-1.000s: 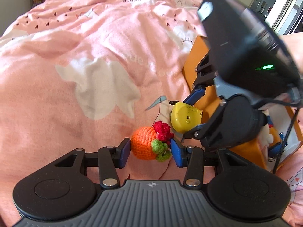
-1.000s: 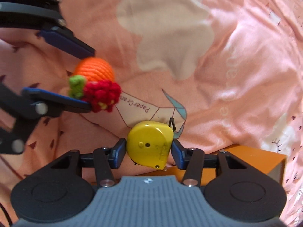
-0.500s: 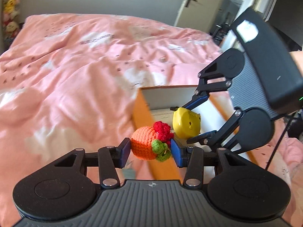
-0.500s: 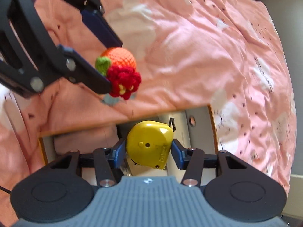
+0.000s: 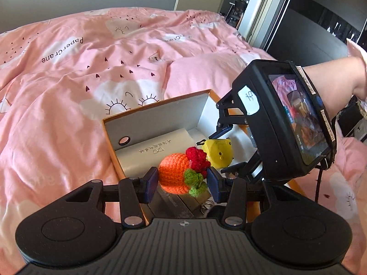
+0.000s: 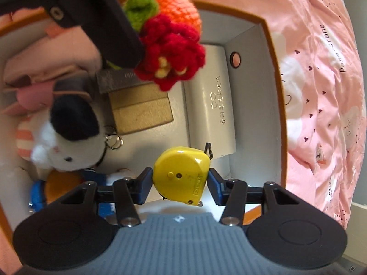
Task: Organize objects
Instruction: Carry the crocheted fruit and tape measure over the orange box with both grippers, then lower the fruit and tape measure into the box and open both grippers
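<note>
**Operator 1:** Crocheted orange toy status: our left gripper is clamped on it, one blue pad on each flank. Yellow tape measure status: our right gripper is clamped on it in the same manner. Both items hang above the open box.

**Operator 2:** We confirm. Moving outward, the box has orange outer walls, a grey-white interior and a round finger hole in one wall. Contents, as we see them in the right wrist view: a flat grey case with embossed lettering along the wall with the hole; a tan cardboard piece beside it, partly under a dark grey item; a black-and-white plush toy with metal key rings just beside it; blue and orange objects at the near corner, too hidden to identify.

**Operator 1:** Appearance of the toy: a round orange knitted body, a red knitted flower with yellow centre, green knitted leaves. The tape measure has a glossy yellow case with a black hook at the tape end.

**Operator 2:** The box rests on a pink duvet printed with white clouds and small hearts.
</note>
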